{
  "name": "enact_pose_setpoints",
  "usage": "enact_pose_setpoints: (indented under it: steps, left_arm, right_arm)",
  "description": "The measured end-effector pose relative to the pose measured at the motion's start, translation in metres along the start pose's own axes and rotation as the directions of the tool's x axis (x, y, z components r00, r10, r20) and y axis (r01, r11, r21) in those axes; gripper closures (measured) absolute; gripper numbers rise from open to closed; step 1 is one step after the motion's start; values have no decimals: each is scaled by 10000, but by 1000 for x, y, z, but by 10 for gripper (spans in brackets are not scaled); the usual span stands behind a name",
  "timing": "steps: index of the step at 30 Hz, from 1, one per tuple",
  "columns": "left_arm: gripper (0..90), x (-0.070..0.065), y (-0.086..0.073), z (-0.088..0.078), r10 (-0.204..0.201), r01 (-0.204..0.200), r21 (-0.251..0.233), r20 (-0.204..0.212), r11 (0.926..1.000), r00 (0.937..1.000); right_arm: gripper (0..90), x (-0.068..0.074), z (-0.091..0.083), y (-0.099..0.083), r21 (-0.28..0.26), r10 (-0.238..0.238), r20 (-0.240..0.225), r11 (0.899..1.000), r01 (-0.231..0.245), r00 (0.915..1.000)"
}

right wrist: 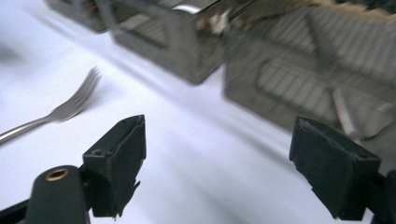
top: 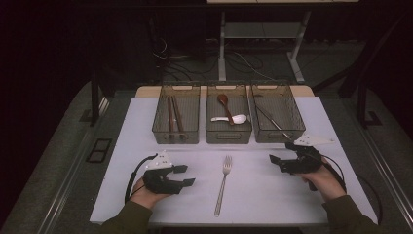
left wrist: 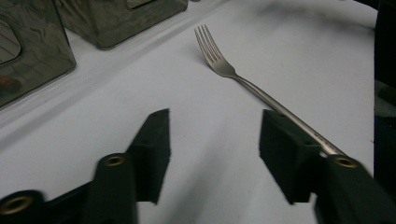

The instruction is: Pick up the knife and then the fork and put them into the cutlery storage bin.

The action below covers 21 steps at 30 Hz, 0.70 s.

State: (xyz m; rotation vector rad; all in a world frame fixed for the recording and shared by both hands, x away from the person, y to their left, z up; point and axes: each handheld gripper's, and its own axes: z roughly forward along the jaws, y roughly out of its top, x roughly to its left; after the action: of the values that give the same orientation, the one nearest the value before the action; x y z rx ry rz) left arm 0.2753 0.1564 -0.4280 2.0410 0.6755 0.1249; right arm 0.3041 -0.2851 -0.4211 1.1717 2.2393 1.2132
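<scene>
A silver fork [top: 223,185] lies on the white mat, tines toward the bins, midway between my hands. My left gripper [top: 188,175] rests on the mat to the fork's left, pointing right at it. Its jaws stand apart with nothing between them. In the left gripper view the fork [left wrist: 233,74] runs diagonally, its handle passing behind the right-hand jaw of the left gripper [left wrist: 215,140]. My right gripper [top: 276,164] sits on the fork's right, near the right bin, pointing left. In the right gripper view the right gripper [right wrist: 217,154] is wide open and empty, with the fork [right wrist: 70,107] at far left.
Three clear bins stand in a row behind the fork. The left bin [top: 175,137] holds brown chopsticks [top: 174,114]. The middle bin [top: 228,137] holds a brown spoon [top: 224,102] and a white spoon [top: 232,118]. The right bin [top: 267,137] holds metal cutlery [top: 270,119]. The mat's front edge [top: 204,222] is near.
</scene>
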Motion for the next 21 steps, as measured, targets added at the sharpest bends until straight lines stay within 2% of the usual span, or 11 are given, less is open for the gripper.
enact_pose_setpoints:
  steps: [5,6,8,9,13,16,21]
  left_arm:
    - [641,-4,6,3,-11,10,109,96,9999,10000]
    - [654,-5,7,5,121,-123,149,72,9998,9999]
    - [717,-7,9,8,119,-119,259,1,9996,9999]
    - [742,-8,10,9,141,-140,291,-14,9995,9999]
    - [858,-14,16,15,195,-201,340,162,9992,9997]
    - [889,-18,21,23,353,-366,442,310,9983,9989]
    - [891,-28,26,39,545,-587,668,629,9960,9965]
  right_arm:
    - [188,8,-6,-15,-131,26,-289,9999,-30,9996]
    - [189,10,-7,-17,-104,55,-350,9999,-59,9994]
    - [189,13,-9,-22,-145,-106,-243,9998,102,9996]
    - [189,15,-10,-24,-181,-23,-260,9998,18,9997]
    - [189,22,-13,-32,-62,-122,-351,9999,120,9993]
    - [189,23,-13,-34,32,-200,-388,9998,202,9990]
    - [189,23,-10,-33,17,-167,-378,9999,168,9991]
